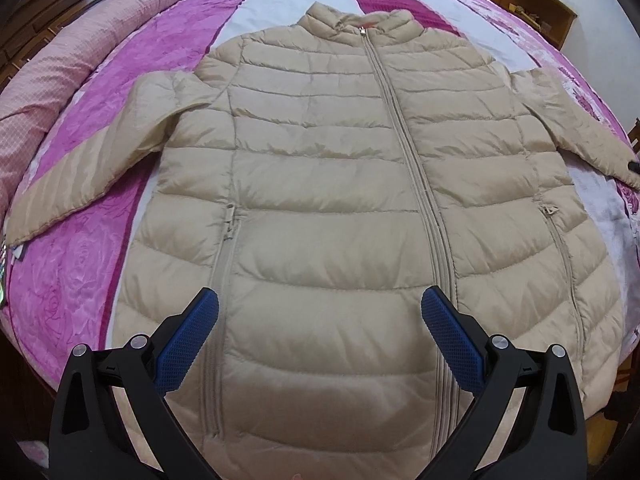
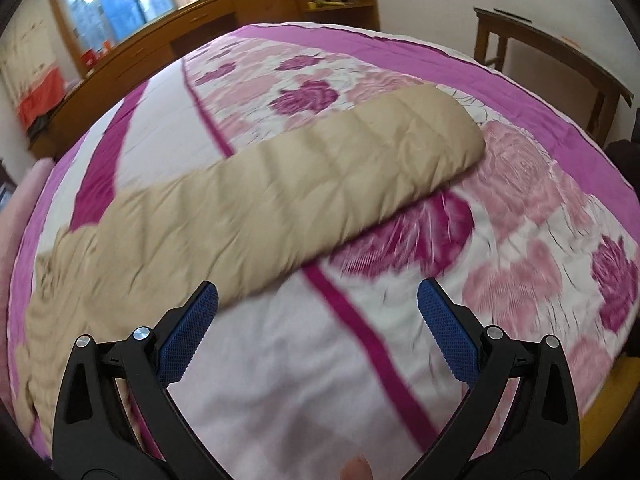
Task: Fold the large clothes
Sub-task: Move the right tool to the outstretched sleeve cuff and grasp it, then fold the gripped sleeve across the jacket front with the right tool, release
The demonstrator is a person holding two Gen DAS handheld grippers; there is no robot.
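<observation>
A beige quilted puffer jacket [image 1: 320,184] lies flat and zipped on the bed, collar at the far end, both sleeves spread outward. My left gripper [image 1: 320,308] is open and empty, hovering over the jacket's lower front near the hem. In the right wrist view the jacket's right sleeve [image 2: 304,200] lies diagonally across the bedspread, its cuff at the upper right. My right gripper [image 2: 318,300] is open and empty, above the bedspread just below the sleeve, apart from it. This view is motion-blurred.
The bed has a pink, magenta and white floral bedspread [image 2: 520,220]. A rolled pink quilt [image 1: 60,64] lies along the left. Wooden cabinets [image 2: 240,8] line the far wall and a wooden table [image 2: 560,52] stands at the right.
</observation>
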